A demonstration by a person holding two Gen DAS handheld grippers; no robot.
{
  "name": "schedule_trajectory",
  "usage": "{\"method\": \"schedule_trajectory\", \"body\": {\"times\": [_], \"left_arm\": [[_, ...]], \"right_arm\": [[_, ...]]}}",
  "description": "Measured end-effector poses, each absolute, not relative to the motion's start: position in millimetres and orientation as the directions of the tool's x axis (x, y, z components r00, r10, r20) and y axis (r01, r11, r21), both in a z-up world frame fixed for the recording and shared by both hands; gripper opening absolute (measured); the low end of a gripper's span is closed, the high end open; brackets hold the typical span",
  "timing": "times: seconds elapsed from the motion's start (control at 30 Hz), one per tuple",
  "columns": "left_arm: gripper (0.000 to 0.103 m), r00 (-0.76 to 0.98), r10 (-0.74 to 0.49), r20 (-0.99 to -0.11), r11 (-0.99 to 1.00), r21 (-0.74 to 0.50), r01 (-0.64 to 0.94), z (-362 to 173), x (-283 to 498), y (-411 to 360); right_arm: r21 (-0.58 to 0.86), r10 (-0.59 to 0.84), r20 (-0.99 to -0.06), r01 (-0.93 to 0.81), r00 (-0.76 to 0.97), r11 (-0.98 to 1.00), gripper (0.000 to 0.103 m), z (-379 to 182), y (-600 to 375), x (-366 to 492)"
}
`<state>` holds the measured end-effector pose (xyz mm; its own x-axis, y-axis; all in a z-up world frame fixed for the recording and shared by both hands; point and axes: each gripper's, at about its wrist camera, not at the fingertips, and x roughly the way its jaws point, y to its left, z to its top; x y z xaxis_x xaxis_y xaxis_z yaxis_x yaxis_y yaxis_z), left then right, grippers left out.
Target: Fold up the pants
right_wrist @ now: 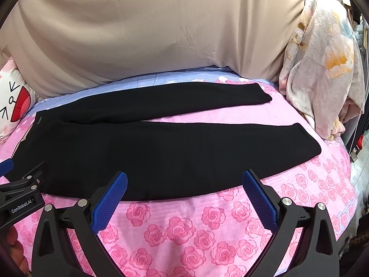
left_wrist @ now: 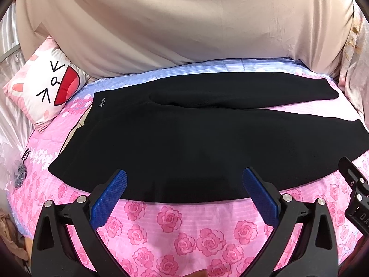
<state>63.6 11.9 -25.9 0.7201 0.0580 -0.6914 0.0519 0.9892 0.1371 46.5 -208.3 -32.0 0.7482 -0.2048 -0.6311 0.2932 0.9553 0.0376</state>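
Black pants (left_wrist: 184, 138) lie flat on the pink rose bedspread (left_wrist: 175, 230), waistband to the left, two legs stretching right and splayed apart. They also show in the right wrist view (right_wrist: 161, 152). My left gripper (left_wrist: 184, 177) is open, its blue pads over the near edge of the pants by the hip. My right gripper (right_wrist: 184, 177) is open over the near edge of the front leg. Neither holds anything. The right gripper's body shows at the right edge of the left wrist view (left_wrist: 355, 189); the left gripper's body shows at the left edge of the right wrist view (right_wrist: 20, 196).
A beige sheet (left_wrist: 184, 23) hangs behind the bed. A cartoon face pillow (left_wrist: 46, 85) lies at the left by the waistband. A crumpled floral blanket (right_wrist: 322, 69) is piled at the right end. The bed edge drops off at the far right.
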Motion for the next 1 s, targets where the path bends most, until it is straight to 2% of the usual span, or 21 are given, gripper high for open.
{"method": "schedule_trajectory", "body": {"times": [1.0], "left_arm": [[0.098,0.711,0.070,-0.700,0.989,0.142,0.043,-30.6,80.3,13.9]], "right_arm": [[0.048,-0.177,-0.645,0.271,0.743,0.961,0.098,-37.1,-210.9,68.2]]}}
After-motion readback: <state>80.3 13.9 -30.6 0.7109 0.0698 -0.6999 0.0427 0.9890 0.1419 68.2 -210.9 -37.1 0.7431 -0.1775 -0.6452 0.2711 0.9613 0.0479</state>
